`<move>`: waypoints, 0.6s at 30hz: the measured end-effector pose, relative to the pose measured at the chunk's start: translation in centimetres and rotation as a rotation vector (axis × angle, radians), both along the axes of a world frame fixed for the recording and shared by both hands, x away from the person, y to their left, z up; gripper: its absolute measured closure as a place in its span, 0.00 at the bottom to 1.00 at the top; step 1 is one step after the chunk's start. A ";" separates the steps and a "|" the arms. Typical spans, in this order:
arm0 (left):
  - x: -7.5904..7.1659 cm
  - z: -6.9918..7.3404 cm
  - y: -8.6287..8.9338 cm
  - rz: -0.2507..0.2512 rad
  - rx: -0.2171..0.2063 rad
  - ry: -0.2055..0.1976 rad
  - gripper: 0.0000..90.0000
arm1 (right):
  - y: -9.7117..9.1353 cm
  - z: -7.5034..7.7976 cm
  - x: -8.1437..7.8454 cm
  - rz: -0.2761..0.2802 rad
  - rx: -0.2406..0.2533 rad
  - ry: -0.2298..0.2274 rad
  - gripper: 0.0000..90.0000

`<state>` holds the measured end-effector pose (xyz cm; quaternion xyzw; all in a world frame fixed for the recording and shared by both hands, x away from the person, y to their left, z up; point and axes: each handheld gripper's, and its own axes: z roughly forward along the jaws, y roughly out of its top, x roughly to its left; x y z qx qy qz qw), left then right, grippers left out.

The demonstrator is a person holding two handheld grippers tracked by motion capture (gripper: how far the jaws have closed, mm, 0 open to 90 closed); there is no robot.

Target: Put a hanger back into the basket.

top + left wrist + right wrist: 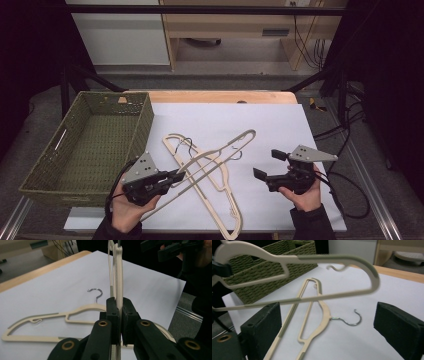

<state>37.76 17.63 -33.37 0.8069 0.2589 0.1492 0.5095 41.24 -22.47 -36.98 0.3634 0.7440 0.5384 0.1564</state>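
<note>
Hands at the bottom edge of the high view, each with tongs. Surface (280, 125) with white sheet carries everything. Green woven basket (90, 145) sits at the left side, looks empty. Two cream hangers cross mid-sheet: the lifted hanger (220, 152) is raised off the sheet at one end, the flat hanger (220, 185) lies on the sheet under it. Left tongs (176, 176) are clenched on the lifted hanger's bar, just beside the basket's near corner. Right tongs (266, 165) are released, jaws wide apart, nothing between them, hovering right of the hangers.

Step is probably moving the lifted hanger into the basket. To do it well: keep the clamp firm, raise until the far end clears the flat hanger, swing left, lower flat inside the walls.

Lifted hanger's metal hook is hard to make out. Flat hanger's lower end is cut off at the frame edge.
</note>
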 end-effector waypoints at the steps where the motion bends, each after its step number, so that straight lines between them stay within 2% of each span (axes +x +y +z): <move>1: 0.0 0.0 0.0 0.000 0.000 0.000 0.96 | -0.2 0.0 0.0 -0.013 0.009 -0.002 0.08; 2: -0.2 0.7 0.3 0.002 -0.008 -0.018 0.96 | -0.4 0.0 0.0 -0.018 0.011 -0.004 0.07; 3: -0.2 0.7 0.3 0.002 -0.008 -0.018 0.96 | -0.6 0.0 -0.1 -0.027 0.012 -0.005 0.07; 5: -0.3 1.5 0.8 0.007 -0.014 -0.035 0.96 | -0.8 -0.1 -0.1 -0.030 0.008 -0.008 0.06; 7: 0.0 2.6 1.5 0.020 -0.021 -0.048 0.96 | -1.3 -0.1 -0.1 -0.059 0.001 -0.008 0.05; 8: 0.0 2.6 1.5 0.020 -0.021 -0.048 0.96 | -1.3 -0.1 -0.1 -0.059 0.001 -0.008 0.05; 12: 0.8 4.6 3.3 0.054 -0.029 -0.065 0.96 | -2.0 -0.3 -0.2 -0.079 0.000 -0.011 0.04; 13: 0.8 4.6 3.3 0.054 -0.029 -0.065 0.96 | -2.0 -0.3 -0.2 -0.079 0.000 -0.011 0.04; 14: 1.3 5.3 4.1 0.065 -0.030 -0.073 0.96 | -2.2 -0.3 -0.2 -0.086 0.003 -0.008 0.04; 15: 1.3 5.3 4.1 0.065 -0.030 -0.073 0.96 | -2.2 -0.3 -0.2 -0.086 0.003 -0.008 0.04; 18: 2.2 6.4 5.6 0.082 -0.034 -0.070 0.96 | -2.5 -0.3 -0.3 -0.093 0.004 -0.010 0.04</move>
